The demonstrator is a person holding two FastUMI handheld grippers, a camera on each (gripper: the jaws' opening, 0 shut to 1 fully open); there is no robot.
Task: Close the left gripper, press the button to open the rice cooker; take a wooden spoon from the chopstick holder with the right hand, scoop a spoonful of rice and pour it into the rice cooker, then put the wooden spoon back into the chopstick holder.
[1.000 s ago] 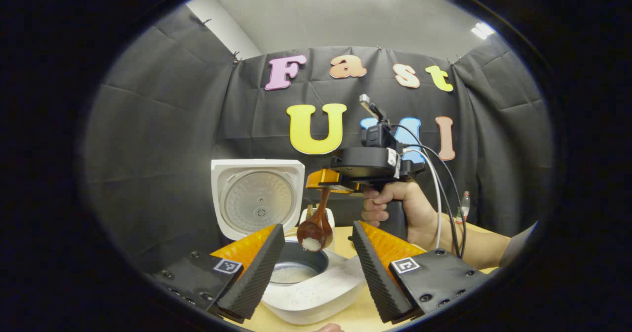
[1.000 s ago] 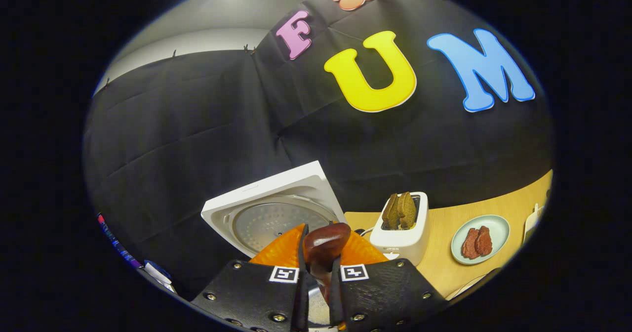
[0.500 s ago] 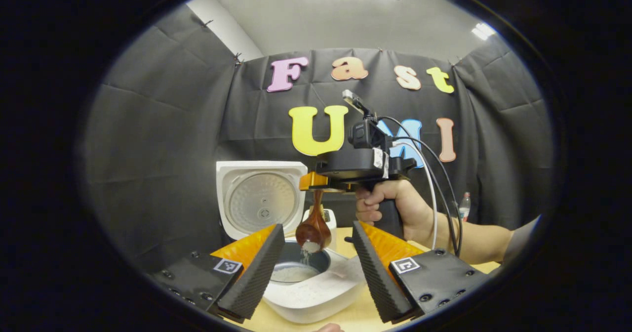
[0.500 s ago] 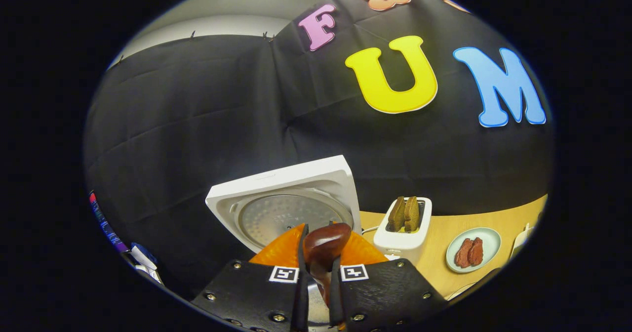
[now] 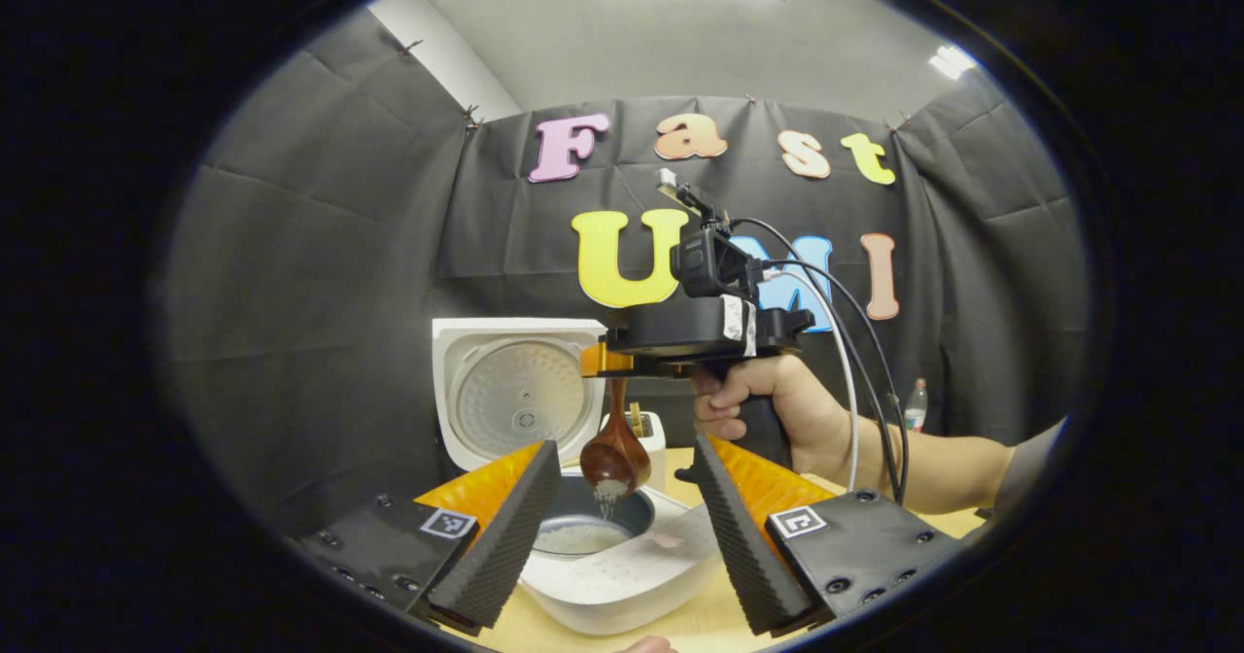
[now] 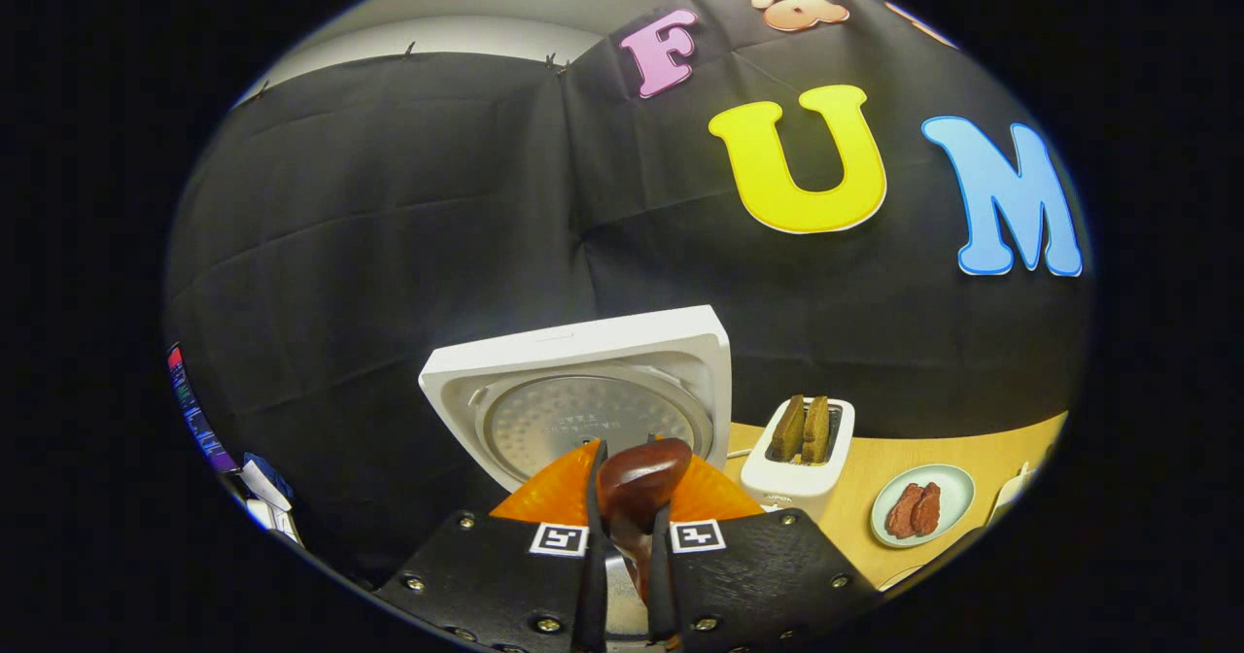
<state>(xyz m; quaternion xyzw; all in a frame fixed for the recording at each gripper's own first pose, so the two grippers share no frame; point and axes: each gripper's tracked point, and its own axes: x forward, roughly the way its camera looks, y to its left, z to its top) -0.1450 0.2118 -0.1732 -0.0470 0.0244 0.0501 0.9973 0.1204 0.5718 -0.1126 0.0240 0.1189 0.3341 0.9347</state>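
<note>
the worktop (image 5: 700,624) carries the cooker (image 5: 622,575), which sits with its lid (image 5: 520,391) swung fully up and its pot (image 5: 583,532) exposed, a layer of rice already lying in the bottom. behind it stands a toaster (image 6: 799,459) with two slices up, and a plate (image 6: 923,504) of meat lies off to the side. a hand (image 5: 777,410) holds the right gripper (image 5: 607,361) above the pot, and it is pinching the handle of the spoon (image 5: 614,454), which hangs bowl down over the opening, grains trickling from its tip into the pot. the left gripper (image 5: 622,527) waits low in front of the cooker with its fingers spread apart, gripping nothing. the step in hand looks to be the pour, close to done since little rice remains in the spoon's bowl. the next move would call for letting the last grains drop, then carrying the spoon, grip kept firm, across to the chopstick holder and lowering it in upright before letting go; the holder's place cannot be made out here.
</note>
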